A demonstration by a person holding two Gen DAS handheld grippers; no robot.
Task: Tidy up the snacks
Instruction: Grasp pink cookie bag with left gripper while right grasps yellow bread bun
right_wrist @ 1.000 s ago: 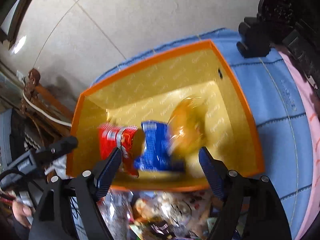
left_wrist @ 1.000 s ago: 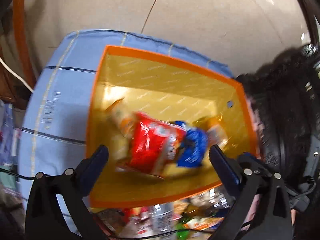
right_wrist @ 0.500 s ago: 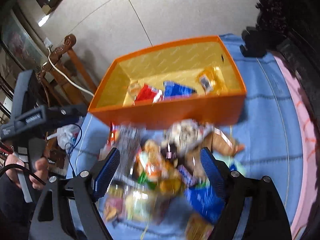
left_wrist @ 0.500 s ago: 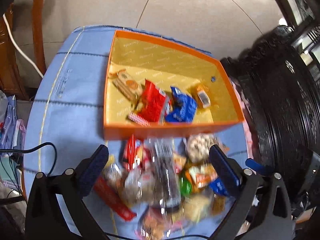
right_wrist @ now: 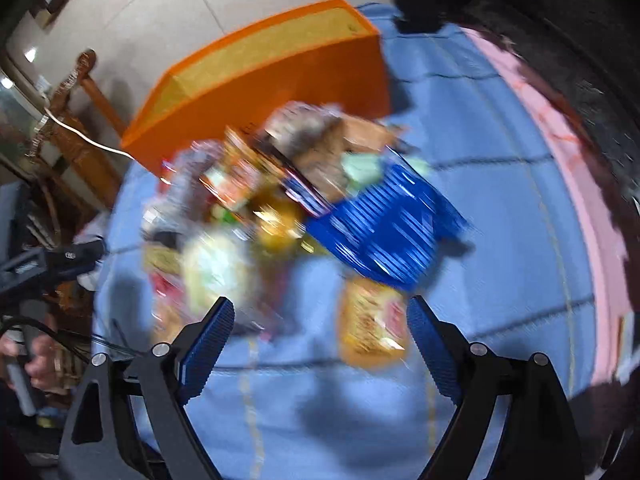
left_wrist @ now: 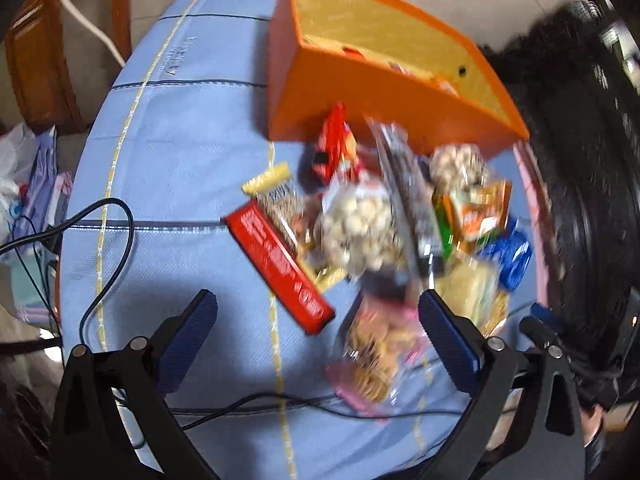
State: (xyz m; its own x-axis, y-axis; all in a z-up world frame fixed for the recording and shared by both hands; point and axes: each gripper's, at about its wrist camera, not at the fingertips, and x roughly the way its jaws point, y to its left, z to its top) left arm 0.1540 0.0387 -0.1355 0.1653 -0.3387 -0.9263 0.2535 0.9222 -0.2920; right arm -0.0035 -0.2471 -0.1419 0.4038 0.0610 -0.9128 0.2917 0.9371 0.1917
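An orange box (left_wrist: 384,100) with a yellow inside stands at the far side of a blue cloth (left_wrist: 180,168); a few packets show over its rim. In front of it lies a pile of snack packets (left_wrist: 384,220), among them a long red pack (left_wrist: 280,268) and a pink-edged biscuit bag (left_wrist: 372,356). My left gripper (left_wrist: 316,320) hangs open above the near edge of the pile, nothing between its fingers. In the right wrist view the orange box (right_wrist: 272,92) sits behind the blurred pile with a blue bag (right_wrist: 384,228) and an orange packet (right_wrist: 372,328). My right gripper (right_wrist: 320,332) is open, jaws still opening, empty.
Dark carved furniture (left_wrist: 592,184) borders the cloth on the right, with a pink strip (right_wrist: 592,216) along that edge. Black cables (left_wrist: 112,248) trail over the near cloth. A wooden chair (right_wrist: 80,128) and a white cord stand at the left. A hand (right_wrist: 36,364) holds the other gripper's handle.
Both grippers have pulled back from over the orange box toward the near side of the cloth. The box has slid to the top of both views and the loose snack pile now fills the middle.
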